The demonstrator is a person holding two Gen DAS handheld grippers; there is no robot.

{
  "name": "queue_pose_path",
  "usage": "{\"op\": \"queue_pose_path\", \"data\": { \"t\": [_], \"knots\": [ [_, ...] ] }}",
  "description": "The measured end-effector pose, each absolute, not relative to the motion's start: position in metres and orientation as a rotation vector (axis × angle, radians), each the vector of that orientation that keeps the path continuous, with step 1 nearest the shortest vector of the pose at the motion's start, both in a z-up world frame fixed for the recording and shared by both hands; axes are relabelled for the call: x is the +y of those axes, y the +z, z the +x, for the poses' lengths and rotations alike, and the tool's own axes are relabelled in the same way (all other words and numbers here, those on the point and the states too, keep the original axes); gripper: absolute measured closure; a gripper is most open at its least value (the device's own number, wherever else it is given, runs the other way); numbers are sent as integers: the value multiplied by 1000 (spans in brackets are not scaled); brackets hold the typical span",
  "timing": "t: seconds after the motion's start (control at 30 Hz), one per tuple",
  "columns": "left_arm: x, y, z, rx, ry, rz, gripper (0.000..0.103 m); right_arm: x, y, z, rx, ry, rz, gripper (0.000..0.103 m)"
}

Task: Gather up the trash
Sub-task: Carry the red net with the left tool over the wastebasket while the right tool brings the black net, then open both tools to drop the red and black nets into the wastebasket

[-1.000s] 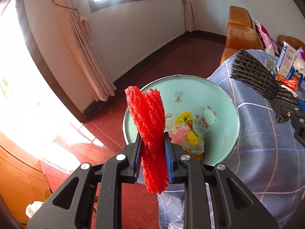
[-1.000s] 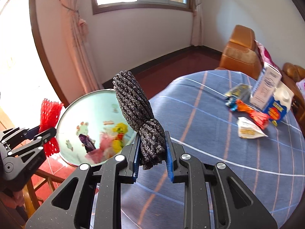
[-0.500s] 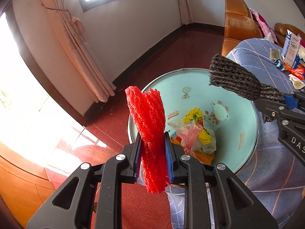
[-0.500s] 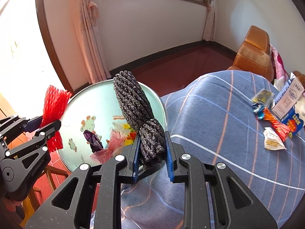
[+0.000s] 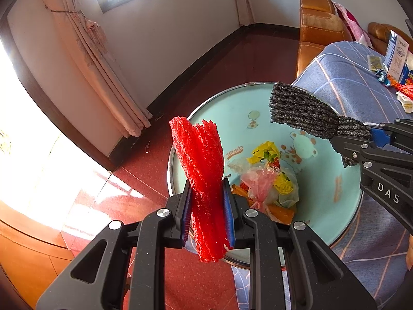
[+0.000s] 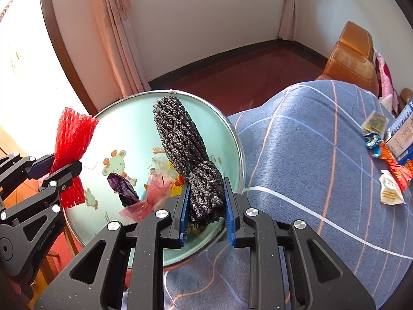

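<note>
I hold red foam netting (image 5: 204,180) in the left hand-held gripper (image 5: 207,214), dark grey foam netting (image 6: 191,165) in the right (image 6: 206,211). The round pale-green trash bin (image 6: 233,129) gapes below both; the grey piece hangs over its middle, nearer the drop.

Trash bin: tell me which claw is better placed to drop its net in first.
Right, probably. The right claw holds its grey foam net over the bin's opening, while the left claw's red foam net sits at the bin's near rim.

The bin (image 6: 232,134) stands left of the table (image 6: 309,155); wrappers (image 6: 155,188) lie inside it, cartons (image 6: 402,139) at the table's right edge.
</note>
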State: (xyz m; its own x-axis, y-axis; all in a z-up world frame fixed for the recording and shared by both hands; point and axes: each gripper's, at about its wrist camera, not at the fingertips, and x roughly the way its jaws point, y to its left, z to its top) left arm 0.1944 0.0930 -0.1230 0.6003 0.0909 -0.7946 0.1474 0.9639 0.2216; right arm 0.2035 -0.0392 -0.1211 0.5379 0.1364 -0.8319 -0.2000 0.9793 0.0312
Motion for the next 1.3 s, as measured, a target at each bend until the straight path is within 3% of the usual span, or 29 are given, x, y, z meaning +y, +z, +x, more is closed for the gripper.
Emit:
{"op": "queue_pose_path", "data": {
  "t": [0.47,0.53,0.6,1.03,1.17,1.27,1.3],
  "knots": [
    [97,-131,207,954,-48,279,81,-30,-136,215,1014,219,-86,77],
    [97,-132,207,957,-45,280,81,-29,-136,216,1008,230,-83,66],
    [97,-133,207,959,-45,280,81,-28,-135,215,998,232,-84,62],
    [84,-145,219,989,-75,308,80,-45,-125,211,972,187,-52,62],
    [80,-150,223,998,-72,329,73,-52,-118,208,962,178,-31,62],
    [79,-147,221,976,-64,338,50,-55,-113,206,946,171,-26,62],
    [78,-146,220,965,-59,347,48,-57,-111,205,941,168,-24,60]
  ]
}}
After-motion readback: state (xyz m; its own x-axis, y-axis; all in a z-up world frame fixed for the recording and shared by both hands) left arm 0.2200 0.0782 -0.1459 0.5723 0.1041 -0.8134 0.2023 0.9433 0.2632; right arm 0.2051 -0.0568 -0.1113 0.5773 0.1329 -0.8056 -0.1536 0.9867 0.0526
